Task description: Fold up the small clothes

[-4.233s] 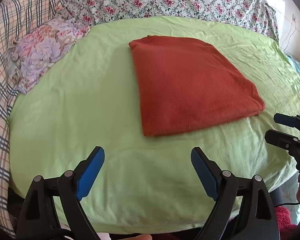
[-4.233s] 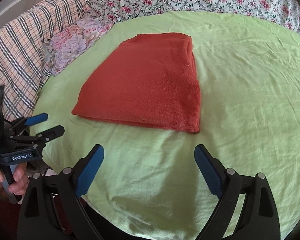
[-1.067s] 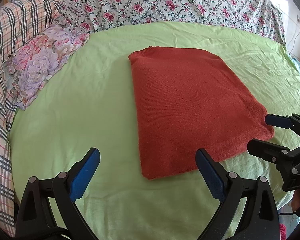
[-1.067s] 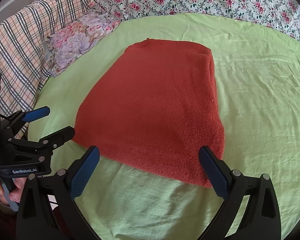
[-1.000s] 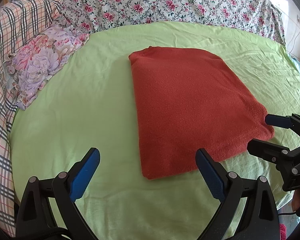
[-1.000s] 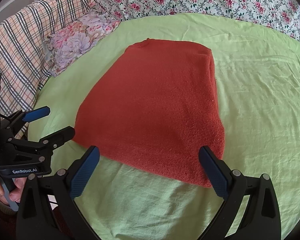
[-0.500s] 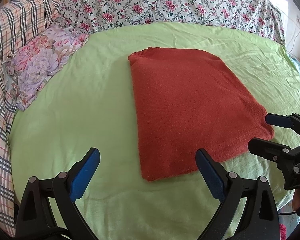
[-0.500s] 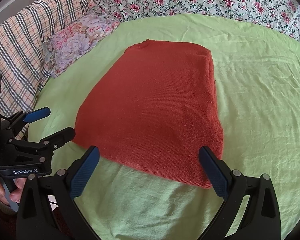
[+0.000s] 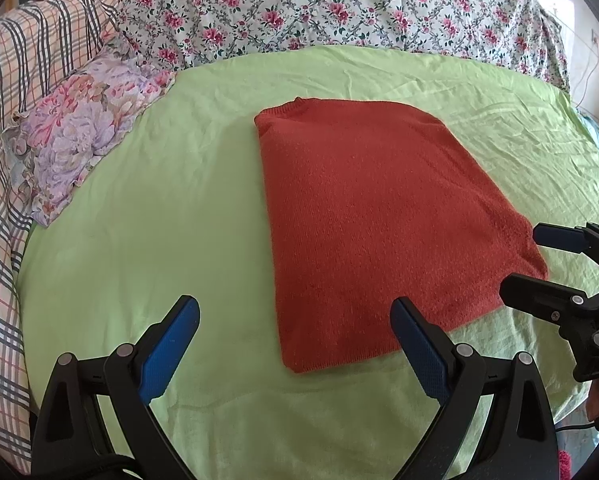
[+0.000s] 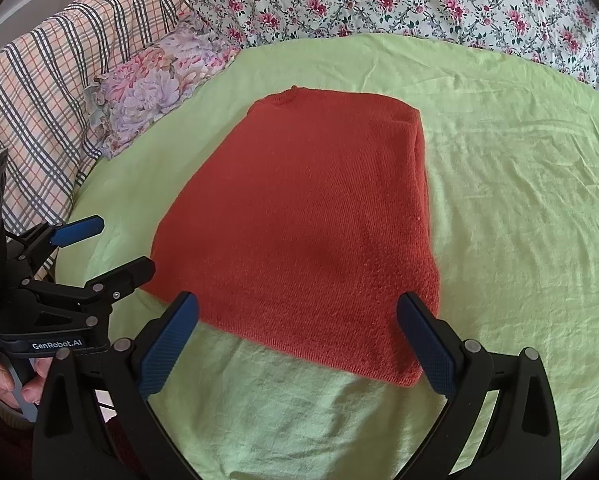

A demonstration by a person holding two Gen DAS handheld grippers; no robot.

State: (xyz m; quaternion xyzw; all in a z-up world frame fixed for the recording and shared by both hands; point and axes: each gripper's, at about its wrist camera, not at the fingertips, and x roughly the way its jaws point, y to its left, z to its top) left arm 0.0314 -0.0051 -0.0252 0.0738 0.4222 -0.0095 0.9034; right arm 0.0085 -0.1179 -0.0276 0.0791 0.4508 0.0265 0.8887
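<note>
A rust-red knit garment (image 9: 375,220) lies folded into a flat rectangle on the light green sheet (image 9: 159,216); it also shows in the right wrist view (image 10: 311,232). My left gripper (image 9: 295,336) is open and empty, just short of the garment's near left corner. My right gripper (image 10: 299,332) is open and empty, over the garment's near right edge. Each gripper shows in the other's view: the right one (image 9: 535,256) by the near right corner, the left one (image 10: 107,248) by the near left corner.
A lilac floral pillow (image 9: 79,140) lies at the left on a plaid blanket (image 9: 3,120). A rose-patterned quilt (image 9: 339,4) runs along the back. The green sheet's near edge (image 10: 299,464) drops off close to the grippers.
Since four seconds ago both grippers have moved forward to the garment's near edge. In the last second they have hardly moved. The garment lies unchanged.
</note>
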